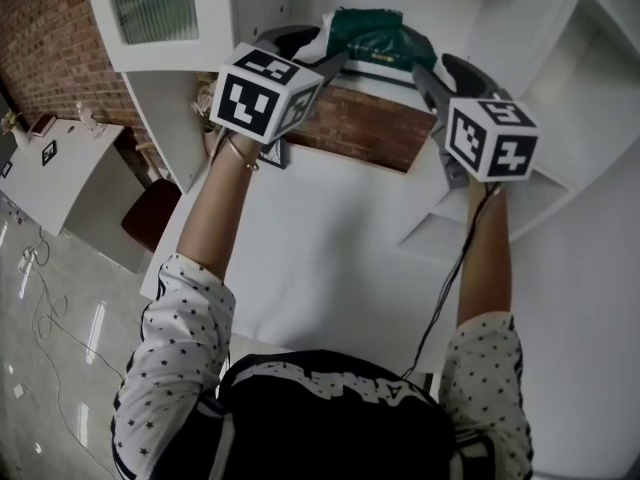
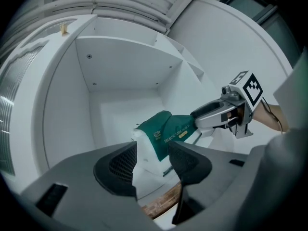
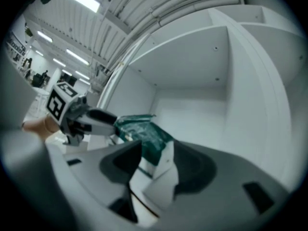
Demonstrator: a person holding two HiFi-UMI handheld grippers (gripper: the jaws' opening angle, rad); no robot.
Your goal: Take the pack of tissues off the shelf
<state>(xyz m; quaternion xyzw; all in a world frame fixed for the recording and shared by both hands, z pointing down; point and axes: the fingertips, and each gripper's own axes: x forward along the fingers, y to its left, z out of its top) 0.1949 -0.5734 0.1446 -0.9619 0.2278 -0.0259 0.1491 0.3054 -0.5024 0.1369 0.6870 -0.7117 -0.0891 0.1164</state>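
- Pack [image 1: 375, 30] sits at the front edge of the shelf [image 2: 115, 114], green wrap up, white ends facing out to either side.
- Left gripper [image 2: 151, 165] is on one end and right gripper [image 3: 156, 170] on the other. Both jaws are spread wide, with a white end showing in each gap and nothing clamped.
- The big risk is that the pack is soft. Pinch only the loose wrap and, by my reading, it sags or slides out on the pull.
- Close one side ahead of the other and the pack could skew, or get nudged deeper into the cubby.
- It's right at the lip too, so a bump from either jaw might tip it over the edge.
- The cubby's side wall [image 2: 62, 105] crowds the left gripper, so there's little room to swing.
- The cable [image 1: 450, 288] hangs off the right gripper and could drag.
- Below are a brick wall [image 1: 360, 128], a table [image 1: 60, 178] and a chair [image 1: 150, 213], all well clear.
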